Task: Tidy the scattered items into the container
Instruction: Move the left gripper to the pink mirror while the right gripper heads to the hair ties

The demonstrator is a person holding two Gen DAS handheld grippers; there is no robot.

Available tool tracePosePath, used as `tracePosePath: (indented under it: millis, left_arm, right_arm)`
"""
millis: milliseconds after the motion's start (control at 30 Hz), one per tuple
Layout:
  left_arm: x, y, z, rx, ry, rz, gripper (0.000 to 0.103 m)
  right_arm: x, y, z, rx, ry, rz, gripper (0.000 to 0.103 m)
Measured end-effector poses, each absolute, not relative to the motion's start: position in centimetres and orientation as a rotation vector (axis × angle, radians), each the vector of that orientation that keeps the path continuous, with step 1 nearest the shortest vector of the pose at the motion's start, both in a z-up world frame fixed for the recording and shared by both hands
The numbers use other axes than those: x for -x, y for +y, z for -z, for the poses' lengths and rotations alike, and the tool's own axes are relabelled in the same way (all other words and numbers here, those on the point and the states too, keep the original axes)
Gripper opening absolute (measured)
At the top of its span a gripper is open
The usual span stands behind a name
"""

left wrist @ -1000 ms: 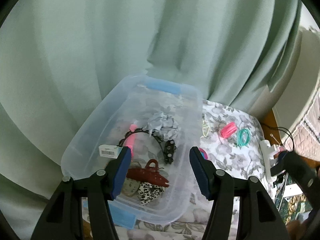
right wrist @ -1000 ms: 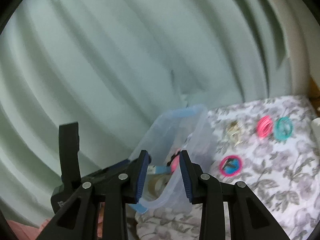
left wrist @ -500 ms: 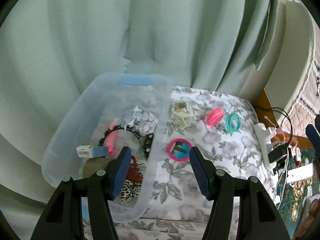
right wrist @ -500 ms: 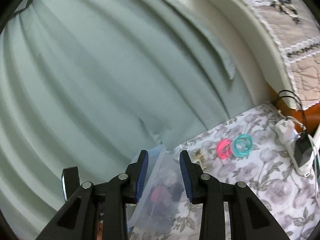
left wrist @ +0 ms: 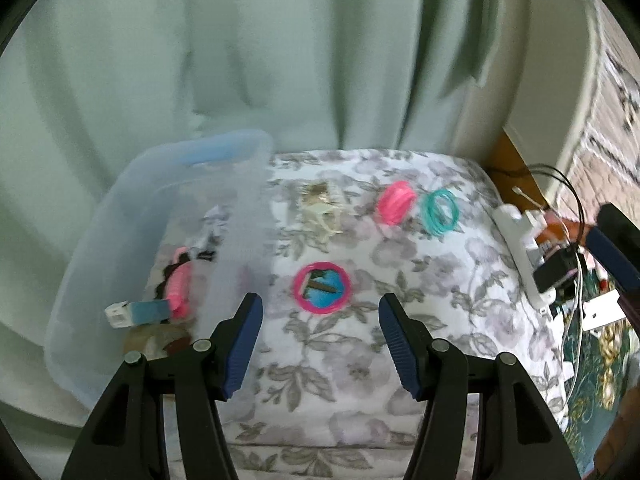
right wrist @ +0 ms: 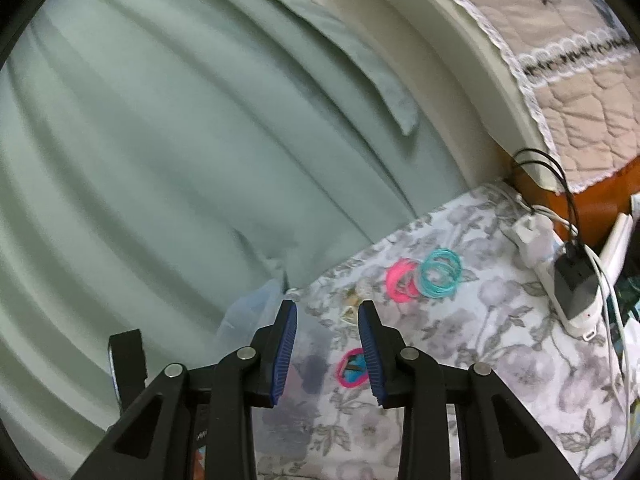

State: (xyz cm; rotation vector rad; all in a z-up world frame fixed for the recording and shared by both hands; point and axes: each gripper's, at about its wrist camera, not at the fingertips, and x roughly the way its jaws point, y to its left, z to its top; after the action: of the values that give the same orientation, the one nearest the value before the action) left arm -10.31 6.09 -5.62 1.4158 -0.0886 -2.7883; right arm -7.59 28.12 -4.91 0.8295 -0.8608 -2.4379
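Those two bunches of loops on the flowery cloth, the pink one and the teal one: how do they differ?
The pink bunch is bright pink, the teal bunch blue-green. The pink bunch is bunched tightly, with hardly any hole showing, while the teal bunch spreads into open rings with cloth visible through the middle. The pink bunch lies nearer the clear container, the teal bunch nearer the power strip. Both are stacks of thin loops lying side by side, still outside the container.

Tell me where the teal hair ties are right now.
The teal hair ties lie on the floral cloth toward its far right, right beside the pink hair ties and outside the clear bin; the power strip sits further right.
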Motion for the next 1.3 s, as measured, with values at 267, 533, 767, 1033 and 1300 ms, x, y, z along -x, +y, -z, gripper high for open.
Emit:
tracePosePath:
  millis: [267,533,767,1033,1300]
  left_arm:
    - [12.6,7.8,10.3,-1.501,-0.150,2.760,0.062]
    - [15.9,6.9,17.0,-1.667,-0.030,2.596,0.062]
    - [17.9,5.7,19.9,-1.624,0.002,2.524,0.062]
    - [18.8,5.3,21.5,-1.602,0.003,2.565,0.073]
    - [18.9,5.0,21.7,-1.582,0.060,2.610,0.078]
  right_arm:
    - [9.6,29.1,8.6,-0.986,-0.853,2.515,0.035]
    - [12.2,27.7,12.6,-1.144,-0.775,2.479,0.035]
    - [14.1,26.3,15.5,-1.246,-0.708,2.439,0.035]
    - [15.7,25.2,18.0,-1.326,-0.674,2.385,0.035]
    - [16.7,24.2,18.7,-1.340,-0.609,2.392,0.035]
